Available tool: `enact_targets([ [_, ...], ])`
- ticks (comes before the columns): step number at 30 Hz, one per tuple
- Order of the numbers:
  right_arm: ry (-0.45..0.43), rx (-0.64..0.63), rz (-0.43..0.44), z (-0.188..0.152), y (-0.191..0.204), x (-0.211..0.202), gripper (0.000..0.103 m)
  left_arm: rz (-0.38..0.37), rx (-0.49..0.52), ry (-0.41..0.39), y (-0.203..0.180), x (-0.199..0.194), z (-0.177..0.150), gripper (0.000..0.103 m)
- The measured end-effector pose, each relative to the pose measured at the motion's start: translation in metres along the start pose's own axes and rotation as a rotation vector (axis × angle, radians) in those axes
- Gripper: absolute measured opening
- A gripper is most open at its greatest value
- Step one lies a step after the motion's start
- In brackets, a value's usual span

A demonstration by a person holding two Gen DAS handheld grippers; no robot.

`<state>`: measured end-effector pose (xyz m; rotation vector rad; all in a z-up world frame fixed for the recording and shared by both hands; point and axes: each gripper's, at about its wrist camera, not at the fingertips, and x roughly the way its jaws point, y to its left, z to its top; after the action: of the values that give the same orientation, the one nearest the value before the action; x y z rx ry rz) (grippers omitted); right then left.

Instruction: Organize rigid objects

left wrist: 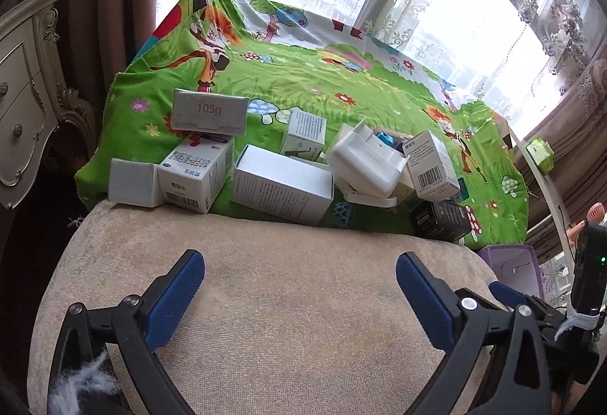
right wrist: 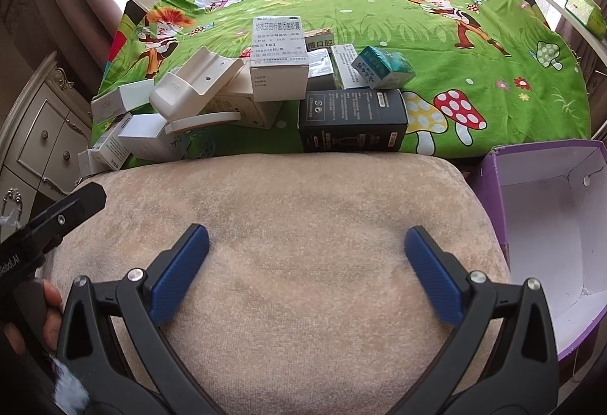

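With both the left gripper (left wrist: 299,265) and right gripper (right wrist: 306,240) hovering empty, jaws apart, over the beige plush cushion (right wrist: 288,210), the best start looks like the black rectangular carton (right wrist: 353,121), nearest the open purple cardboard box (right wrist: 493,195).

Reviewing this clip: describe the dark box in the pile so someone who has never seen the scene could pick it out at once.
Start at the green cartoon cloth spread in front of the window. Along its near edge, by the beige cushion, lies a heap of small cartons. The black box sits at the heap's right end beside a red spotted mushroom print; it is the only black carton among white and teal ones.
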<state>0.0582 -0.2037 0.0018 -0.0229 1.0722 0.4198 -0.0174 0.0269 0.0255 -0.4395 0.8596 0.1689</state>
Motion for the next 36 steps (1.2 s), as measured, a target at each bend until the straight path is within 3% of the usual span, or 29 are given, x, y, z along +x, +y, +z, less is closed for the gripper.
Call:
enact_targets([
  [8, -0.009, -0.005, 0.076, 0.006, -0.007, -0.003, 0.103, 0.095, -0.013, -0.071, 0.026, -0.004, 0.036, 0.102],
  [13, -0.072, -0.050, 0.093, 0.021, -0.002, -0.007, 0.103, 0.142, 0.030, -0.077, 0.033, 0.009, 0.061, 0.102],
  [21, -0.189, -0.117, 0.025, 0.058, 0.015, -0.005, 0.103, 0.221, 0.050, -0.018, 0.041, 0.047, 0.092, 0.102],
  [26, -0.216, -0.132, -0.004, 0.079, 0.021, 0.004, 0.103, 0.260, 0.049, 0.014, 0.043, 0.065, 0.100, 0.103],
  [32, -0.207, -0.131, -0.039, 0.095, 0.022, 0.020, 0.102, 0.300, 0.036, 0.052, 0.048, 0.083, 0.109, 0.102],
  [36, -0.174, -0.134, -0.057, 0.098, 0.023, 0.032, 0.091, 0.328, 0.029, 0.087, 0.052, 0.095, 0.110, 0.097],
])
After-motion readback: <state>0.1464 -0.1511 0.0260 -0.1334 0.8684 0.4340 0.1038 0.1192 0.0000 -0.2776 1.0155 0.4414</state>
